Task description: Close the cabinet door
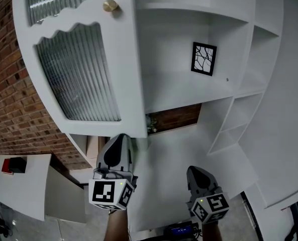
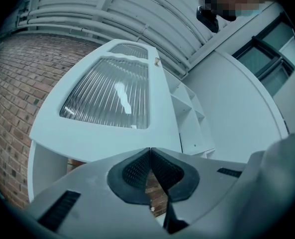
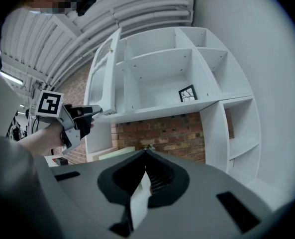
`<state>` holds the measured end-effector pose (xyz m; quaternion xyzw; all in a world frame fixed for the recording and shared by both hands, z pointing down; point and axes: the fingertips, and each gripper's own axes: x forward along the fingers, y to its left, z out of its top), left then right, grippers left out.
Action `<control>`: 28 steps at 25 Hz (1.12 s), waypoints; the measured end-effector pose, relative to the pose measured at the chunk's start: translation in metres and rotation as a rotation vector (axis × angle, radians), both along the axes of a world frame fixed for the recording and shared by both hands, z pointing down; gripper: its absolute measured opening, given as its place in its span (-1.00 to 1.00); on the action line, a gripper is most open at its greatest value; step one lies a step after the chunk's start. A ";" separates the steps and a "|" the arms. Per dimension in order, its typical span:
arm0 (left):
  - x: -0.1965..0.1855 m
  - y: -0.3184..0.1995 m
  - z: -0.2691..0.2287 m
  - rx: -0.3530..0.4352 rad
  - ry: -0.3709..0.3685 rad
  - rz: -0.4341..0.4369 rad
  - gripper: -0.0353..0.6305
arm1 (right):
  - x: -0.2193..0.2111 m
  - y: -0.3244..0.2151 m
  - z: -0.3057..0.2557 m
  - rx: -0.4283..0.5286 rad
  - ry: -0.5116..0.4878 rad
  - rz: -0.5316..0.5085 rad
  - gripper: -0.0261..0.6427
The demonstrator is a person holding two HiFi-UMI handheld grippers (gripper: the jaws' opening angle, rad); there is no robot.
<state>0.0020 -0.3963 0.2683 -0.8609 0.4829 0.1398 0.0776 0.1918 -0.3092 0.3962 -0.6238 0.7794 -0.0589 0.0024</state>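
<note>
Cabinet door (image 1: 83,74) stood open, left gripper at its lower edge

Cabinet door, white with a ribbed glass pane and a wavy rail across it, stood swung well out from the left side of the cabinet (image 1: 189,14). In the right gripper view it appeared almost edge-on. A brass knob (image 1: 110,5) sat on its frame, up near the edge next to the shelves.

Directly below the door's bottom rail was the left gripper (image 1: 122,137), its tips pointing up at the lower corner. Its fingers were pressed together with nothing between them. Whether the tips actually touched the wood could not be told; they were at least just beside it.

To the right and well apart from the door, the right gripper (image 1: 196,169) was aimed at the open shelving. Its fingers also met at the tips and gripped nothing. Each gripper carried its marker cube (image 1: 111,194) at the rear, nearest the person's wrists.

Inside the cabinet, a small framed picture (image 1: 204,58) with a black-and-white branch pattern leaned on a shelf. Red brick wall (image 1: 8,84) showed to the left of the door and again behind the gap under the main shelf. A low white table (image 1: 33,185) stood off to the left, bearing a small red and black object (image 1: 13,164).
</note>
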 end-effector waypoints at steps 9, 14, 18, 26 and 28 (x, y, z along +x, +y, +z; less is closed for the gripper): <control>0.005 -0.020 -0.002 0.005 -0.005 -0.019 -0.85 | 0.009 -0.018 0.001 -0.016 0.017 -0.010 -0.92; 0.007 -0.027 -0.002 0.005 -0.008 -0.026 -0.85 | 0.008 -0.031 0.002 -0.014 0.011 -0.034 -0.92; 0.008 -0.034 -0.004 0.010 -0.010 -0.038 -0.85 | 0.013 -0.039 0.003 -0.028 0.026 -0.036 -0.92; 0.005 -0.036 -0.004 -0.007 0.007 -0.024 -0.85 | 0.013 -0.041 0.002 -0.035 0.028 -0.034 -0.92; 0.004 -0.032 -0.003 -0.018 0.002 -0.020 -0.85 | 0.011 -0.037 0.002 -0.032 0.041 -0.036 -0.92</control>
